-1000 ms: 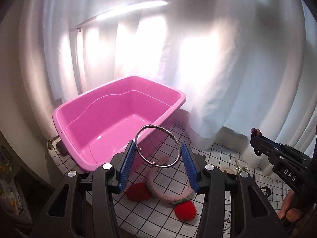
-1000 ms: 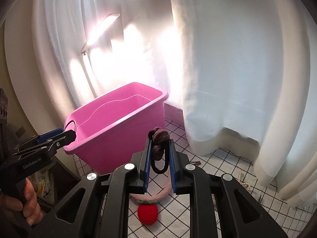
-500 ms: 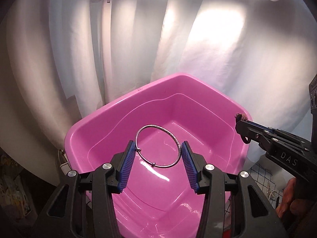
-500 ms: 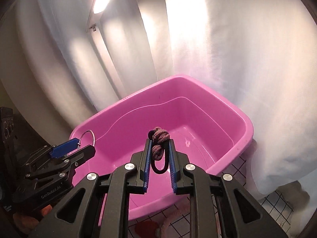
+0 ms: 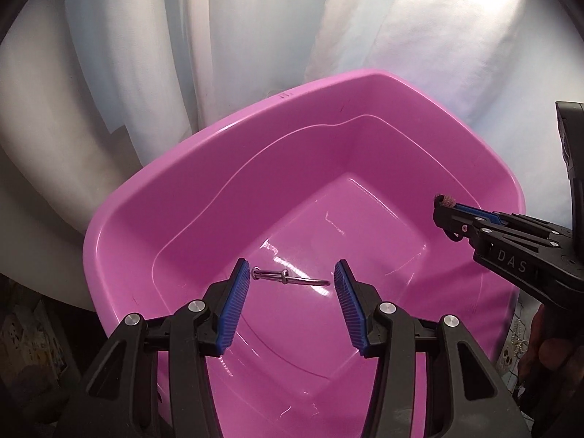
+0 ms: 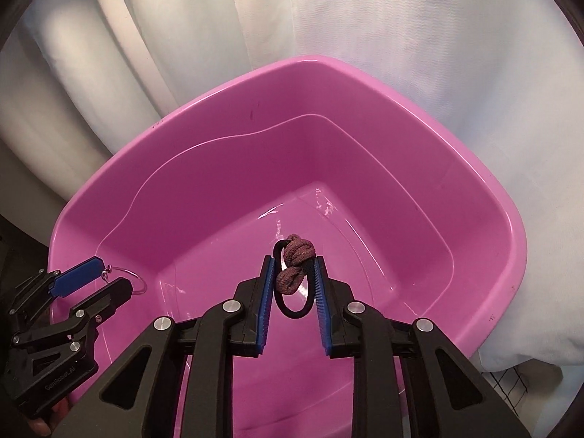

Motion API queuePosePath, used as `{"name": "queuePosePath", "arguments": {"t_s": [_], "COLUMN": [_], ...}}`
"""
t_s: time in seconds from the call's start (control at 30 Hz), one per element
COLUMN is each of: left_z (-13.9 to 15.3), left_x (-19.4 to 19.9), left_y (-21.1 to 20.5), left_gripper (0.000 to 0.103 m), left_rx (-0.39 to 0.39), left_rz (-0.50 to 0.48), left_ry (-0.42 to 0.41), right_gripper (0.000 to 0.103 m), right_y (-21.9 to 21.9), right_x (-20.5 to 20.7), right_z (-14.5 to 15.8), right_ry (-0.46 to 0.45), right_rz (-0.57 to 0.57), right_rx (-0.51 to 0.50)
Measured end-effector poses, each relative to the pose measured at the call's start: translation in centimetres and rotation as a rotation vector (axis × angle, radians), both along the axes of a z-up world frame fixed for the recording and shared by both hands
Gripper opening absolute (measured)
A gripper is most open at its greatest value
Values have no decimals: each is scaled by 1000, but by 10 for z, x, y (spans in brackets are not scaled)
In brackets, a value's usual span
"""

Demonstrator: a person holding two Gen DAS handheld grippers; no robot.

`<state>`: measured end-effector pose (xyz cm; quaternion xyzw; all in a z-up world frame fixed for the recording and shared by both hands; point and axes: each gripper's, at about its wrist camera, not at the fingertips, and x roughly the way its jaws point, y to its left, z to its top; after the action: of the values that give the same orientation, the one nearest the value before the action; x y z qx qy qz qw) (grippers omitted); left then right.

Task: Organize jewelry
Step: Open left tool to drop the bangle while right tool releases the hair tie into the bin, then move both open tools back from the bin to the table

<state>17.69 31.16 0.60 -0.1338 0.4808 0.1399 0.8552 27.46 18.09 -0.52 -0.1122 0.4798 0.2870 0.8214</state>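
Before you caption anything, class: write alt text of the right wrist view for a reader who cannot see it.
The right gripper, jaws just easing open, has a black hair tie with a mauve knot between its blue pads, above a pink plastic tub. At lower left the left gripper has a silver bangle between its fingers; white curtains hang behind.

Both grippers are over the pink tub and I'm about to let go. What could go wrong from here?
1. The bangle lies edge-on between the left gripper's pads. Only one end clearly meets a pad, so it may slip out early and bounce off the hard tub.
2. The right gripper's jaws have just been opening with the hair tie between them. The elastic loop might cling to a pad rather than drop.
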Motion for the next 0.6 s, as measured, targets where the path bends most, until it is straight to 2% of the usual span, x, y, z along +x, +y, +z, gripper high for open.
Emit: {"name": "queuePosePath", "arguments": {"t_s": [0.07, 0.1, 0.13, 0.17, 0.4, 0.6], "left_z": [-2, -3, -3, -3, 0, 6], "left_x": [0, 0, 1, 1, -6, -15], "left_y": [3, 4, 4, 5, 8, 9], "left_gripper": [60, 65, 67, 68, 74, 75], "left_rx": [-5, -3, -2, -2, 4, 13], "left_rz": [11, 17, 19, 20, 37, 41], "left_ry": [8, 9, 9, 10, 10, -8], "right_gripper": [35, 44, 50, 53, 54, 56], "right_y": [3, 0, 0, -1, -4, -5], "right_x": [-1, 1, 0, 0, -1, -5], "right_z": [1, 1, 2, 3, 5, 8], "right_ry": [-16, -19, -23, -27, -33, -35], "right_rz": [3, 6, 8, 7, 8, 1], "right_rx": [-16, -18, -18, -18, -11, 7]}}
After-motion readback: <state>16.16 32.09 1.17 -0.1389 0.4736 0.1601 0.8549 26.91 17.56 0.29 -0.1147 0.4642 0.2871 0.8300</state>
